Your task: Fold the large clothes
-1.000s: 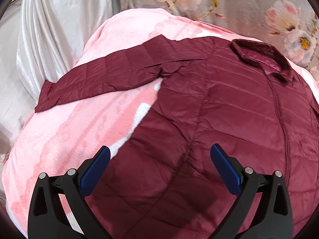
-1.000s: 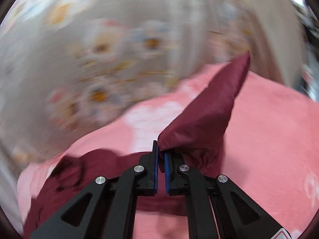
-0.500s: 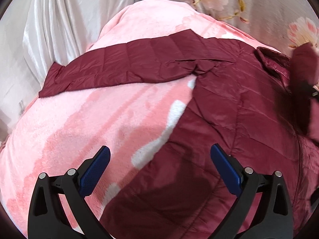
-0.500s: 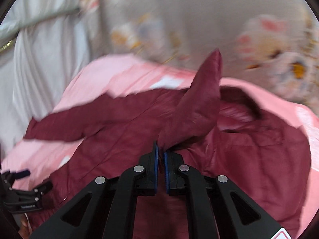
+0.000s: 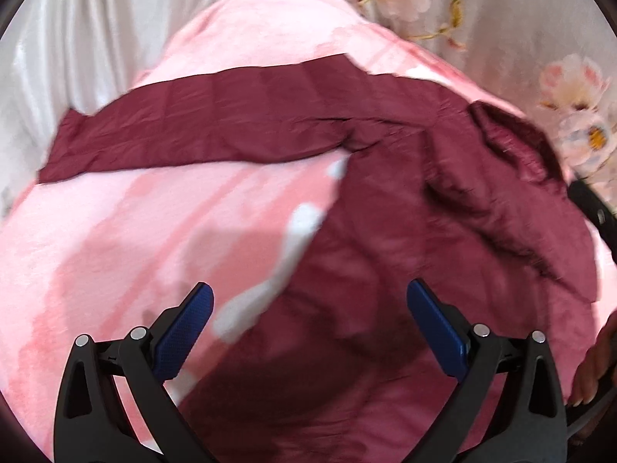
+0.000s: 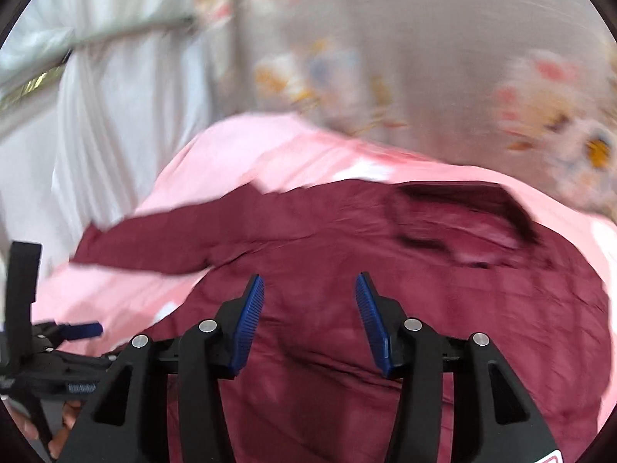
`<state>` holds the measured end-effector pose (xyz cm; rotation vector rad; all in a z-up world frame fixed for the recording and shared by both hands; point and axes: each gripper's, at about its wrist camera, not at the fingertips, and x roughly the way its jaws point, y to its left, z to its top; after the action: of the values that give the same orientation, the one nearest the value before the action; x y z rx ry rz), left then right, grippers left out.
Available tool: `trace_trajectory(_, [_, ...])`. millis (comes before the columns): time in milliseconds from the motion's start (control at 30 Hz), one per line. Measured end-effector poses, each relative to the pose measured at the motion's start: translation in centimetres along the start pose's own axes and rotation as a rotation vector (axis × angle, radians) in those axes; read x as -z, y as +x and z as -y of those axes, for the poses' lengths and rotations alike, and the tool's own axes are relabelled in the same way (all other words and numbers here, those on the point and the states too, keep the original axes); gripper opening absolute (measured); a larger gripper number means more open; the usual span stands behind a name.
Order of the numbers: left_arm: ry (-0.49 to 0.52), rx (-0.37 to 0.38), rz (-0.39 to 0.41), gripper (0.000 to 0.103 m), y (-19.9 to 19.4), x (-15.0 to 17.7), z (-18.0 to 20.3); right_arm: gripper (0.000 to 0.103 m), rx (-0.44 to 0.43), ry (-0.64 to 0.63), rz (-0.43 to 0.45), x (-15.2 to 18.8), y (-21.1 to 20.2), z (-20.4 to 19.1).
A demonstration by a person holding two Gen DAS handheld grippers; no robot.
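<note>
Left wrist view: the left hand-held gripper (image 5: 308, 320) hangs released, jaws wide, empty; the maroon jacket (image 5: 424, 231) spreads from between them toward 1 o'clock over a pink blanket (image 5: 135, 231), one sleeve (image 5: 193, 131) stretched toward 10 o'clock.

Right wrist view: the right hand-held gripper (image 6: 310, 320) has just been opening, nothing between its jaws; the jacket (image 6: 385, 308) lies directly beneath, quilted, collar (image 6: 462, 212) at 1 o'clock.
</note>
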<state>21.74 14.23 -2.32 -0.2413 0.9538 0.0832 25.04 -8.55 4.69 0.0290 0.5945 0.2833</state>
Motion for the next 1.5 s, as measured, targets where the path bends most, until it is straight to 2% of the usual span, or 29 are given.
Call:
trace_trajectory(133, [-0.001, 0.157, -0.023, 0.098, 0.1, -2.7, 3.0, 0.049, 0.107, 0.205, -0.007, 1.5, -3.3, 8.0])
trace_trajectory(233, [-0.001, 0.258, -0.082, 0.098, 2.2, -4.6, 5.8, 0.05, 0.167, 0.426, -0.023, 4.3, -5.5, 14.9])
trace_trajectory(367, [-0.025, 0.29, -0.212, 0.098, 7.0, -5.7, 8.4, 0.051, 0.175, 0.678, -0.031, 8.0, -7.0, 21.9])
trace_trajectory(467, [-0.075, 0.302, -0.239, 0.096, 9.2, -5.8, 8.9, 0.051, 0.181, 0.78, -0.041, 9.7, -6.9, 25.1])
trace_trajectory(500, [-0.08, 0.301, -0.226, 0.09, 9.1, -5.7, 8.9, 0.051, 0.174, 0.809, -0.045, 10.1, -6.6, 26.1])
trace_trajectory(567, [-0.087, 0.299, -0.197, 0.068, 9.1, -6.2, 9.0, 0.049, 0.158, 0.862, -0.055, 11.0, -5.8, 27.6])
trace_trajectory(633, [-0.076, 0.294, -0.194, 0.024, 9.0, -6.6, 9.0, 0.046, 0.132, 0.923, -0.052, 11.4, -5.0, 28.8])
trace_trajectory(667, [-0.068, 0.282, -0.19, 0.017, 9.0, -6.9, 9.0, 0.038, 0.126, 0.941, -0.046, 11.4, -4.7, 29.1])
trace_trajectory(700, [-0.06, 0.275, -0.177, 0.009, 8.9, -7.3, 9.1, 0.031, 0.128, 0.954, -0.04, 11.4, -4.6, 29.3])
trace_trajectory(767, [-0.041, 0.269, -0.143, 0.007, 8.4, -8.0, 9.2, 0.009, 0.137, 0.963, -0.028, 10.9, -4.3, 29.9])
trace_trajectory(900, [0.018, 0.248, -0.058, 0.006, 6.9, -8.6, 9.8, 0.008, 0.134, 0.933, 0.034, 9.9, -6.0, 29.2])
trace_trajectory(967, [0.038, 0.223, -0.045, 0.006, 7.0, -8.5, 9.8, 0.015, 0.166, 0.905, 0.016, 10.1, -6.7, 28.4])
trace_trajectory(1033, [0.045, 0.206, -0.048, 0.006, 7.5, -8.2, 9.8, 0.017, 0.18, 0.906, -0.017, 11.0, -7.0, 27.9])
trace_trajectory(1100, [0.037, 0.205, -0.076, 0.006, 8.4, -7.7, 9.6, 0.031, 0.176, 0.904, -0.058, 12.0, -6.7, 27.6])
trace_trajectory(1167, [0.031, 0.203, -0.097, 0.006, 9.2, -7.2, 9.5, 0.044, 0.156, 0.902, -0.054, 12.4, -6.3, 27.7])
trace_trajectory(1233, [0.023, 0.204, -0.116, 0.006, 9.7, -6.8, 9.4, 0.053, 0.158, 0.899, -0.046, 12.0, -6.0, 27.9])
trace_trajectory(1300, [0.013, 0.209, -0.123, 0.006, 9.7, -6.7, 9.2, 0.054, 0.185, 0.895, -0.029, 11.0, -5.6, 28.5])
trace_trajectory(1333, [0.011, 0.213, -0.118, 0.006, 9.5, -6.8, 9.1, 0.046, 0.2, 0.889, -0.018, 10.5, -5.5, 28.9])
trace_trajectory(1367, [0.011, 0.219, -0.107, 0.006, 9.1, -7.0, 9.0, 0.014, 0.198, 0.882, -0.002, 10.2, -5.5, 29.1])
trace_trajectory(1400, [0.011, 0.223, -0.093, 0.006, 8.7, -7.1, 9.0, 0.002, 0.181, 0.862, 0.033, 9.3, -6.2, 29.4])
trace_trajectory(1467, [0.016, 0.235, -0.07, 0.006, 7.9, -7.4, 8.8, 0.002, 0.177, 0.829, 0.097, 8.8, -7.7, 28.8])
trace_trajectory(1500, [0.019, 0.235, -0.068, 0.006, 7.9, -7.4, 8.8, 0.002, 0.213, 0.789, 0.101, 8.7, -8.1, 28.4])
